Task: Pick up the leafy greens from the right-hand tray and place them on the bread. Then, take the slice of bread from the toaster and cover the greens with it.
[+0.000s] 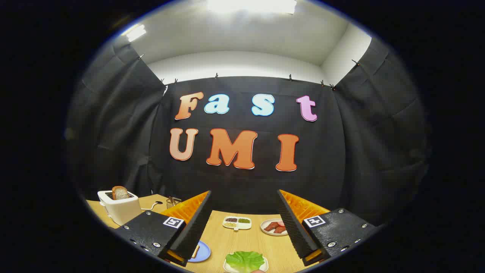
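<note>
leafy greens (244, 260): 1 bright green leaf, lying on a small white tray (265, 264) at the near edge of the wooden table (242, 242), between the 2 fingers and low in the gap, not touched by either. a small rounded pale thing shows just at the tray's near rim; what it is cannot be told.

gripper (243, 222): jaws spread wide apart, nothing held; 2 black ribbed fingers (193, 227) with orange backing, each on a black block bearing a square marker.

blue plate (202, 251): just left of the greens' tray, partly hidden behind the left finger; a sliver of light-brown bread (196, 251) shows at the finger's edge.

toaster (121, 207): white, standing well to the left beyond the left finger, with 1 brown slice of bread (119, 192) sticking up from its slot; a cord trails from it across the table.

divided white dish (237, 222): farther back between the fingers, holding small heaps of dark, green and pale grains.

round plate (273, 227): right of the divided dish, beside the right finger, carrying reddish-brown pieces.

small wire item (173, 201): behind the left finger near the wall, too small to identify.
</note>
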